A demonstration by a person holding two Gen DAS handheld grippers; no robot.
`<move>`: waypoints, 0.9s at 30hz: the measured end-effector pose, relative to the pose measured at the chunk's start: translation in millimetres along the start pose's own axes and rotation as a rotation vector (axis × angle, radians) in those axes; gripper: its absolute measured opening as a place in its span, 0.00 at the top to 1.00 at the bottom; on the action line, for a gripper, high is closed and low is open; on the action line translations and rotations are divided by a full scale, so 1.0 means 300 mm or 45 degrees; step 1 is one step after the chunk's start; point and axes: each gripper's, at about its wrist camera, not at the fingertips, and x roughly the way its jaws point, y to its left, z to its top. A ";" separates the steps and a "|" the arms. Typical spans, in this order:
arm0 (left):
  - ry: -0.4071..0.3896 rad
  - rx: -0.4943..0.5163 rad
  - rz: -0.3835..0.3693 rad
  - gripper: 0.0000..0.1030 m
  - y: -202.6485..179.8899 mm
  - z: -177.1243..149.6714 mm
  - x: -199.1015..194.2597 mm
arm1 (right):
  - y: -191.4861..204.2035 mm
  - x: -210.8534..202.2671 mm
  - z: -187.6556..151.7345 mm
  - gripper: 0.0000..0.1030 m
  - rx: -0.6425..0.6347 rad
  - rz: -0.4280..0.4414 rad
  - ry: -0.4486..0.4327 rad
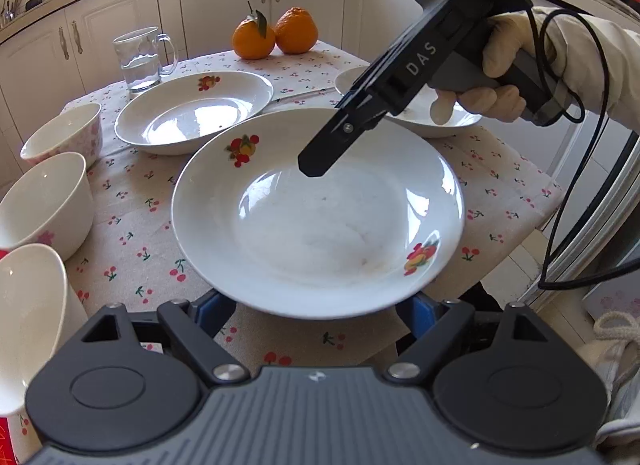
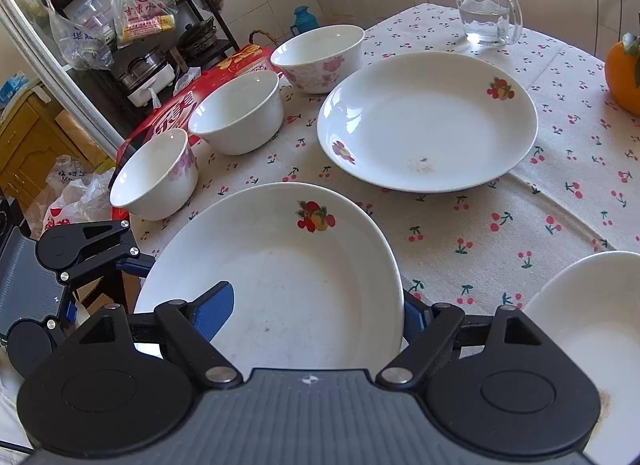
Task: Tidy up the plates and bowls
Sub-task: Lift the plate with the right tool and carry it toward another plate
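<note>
- Held plate [image 1: 320, 225]: dead centre of the left view, seems to be lifted off the table [image 1: 132, 233], its near rim over the table edge.
- Left gripper [image 1: 318, 307]: jaws about half wide, blue pads tucked under the near rim at 6 o'clock. Can't tell if they press or just support.
- Right gripper [image 2: 316, 305]: jaws fairly wide and straddling the same plate, one finger over the inside, the other beyond the rim. Can't tell if it has a real grip.
- Step, my guess: carry this plate onto another plate [image 1: 192, 113] at 11 o'clock and stack it.
- Do it well: move both hands together, keep the plate level, centre it over the target, lower it flat, and let go only once it is seated. Stay clear of the mug [image 1: 140, 61] at 11 o'clock.
- Risk: a glazed rim on loose pads could slip if one hand leads.
- Plates: 3. One held, one at 11 o'clock, one [image 1: 440, 117] at 1 o'clock behind the right gripper.
- Bowls: 3, in a line at 9 o'clock: [image 1: 64, 133], [image 1: 44, 201], [image 1: 28, 305].
- Mug: 1, with water in it.
- Oranges: 2 at 12 o'clock, [image 1: 254, 39] and [image 1: 296, 31], touching.
</note>
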 end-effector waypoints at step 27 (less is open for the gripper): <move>-0.042 0.224 -0.213 0.17 -0.144 0.321 0.210 | -0.222 -0.356 -0.132 0.15 0.176 -0.266 -0.222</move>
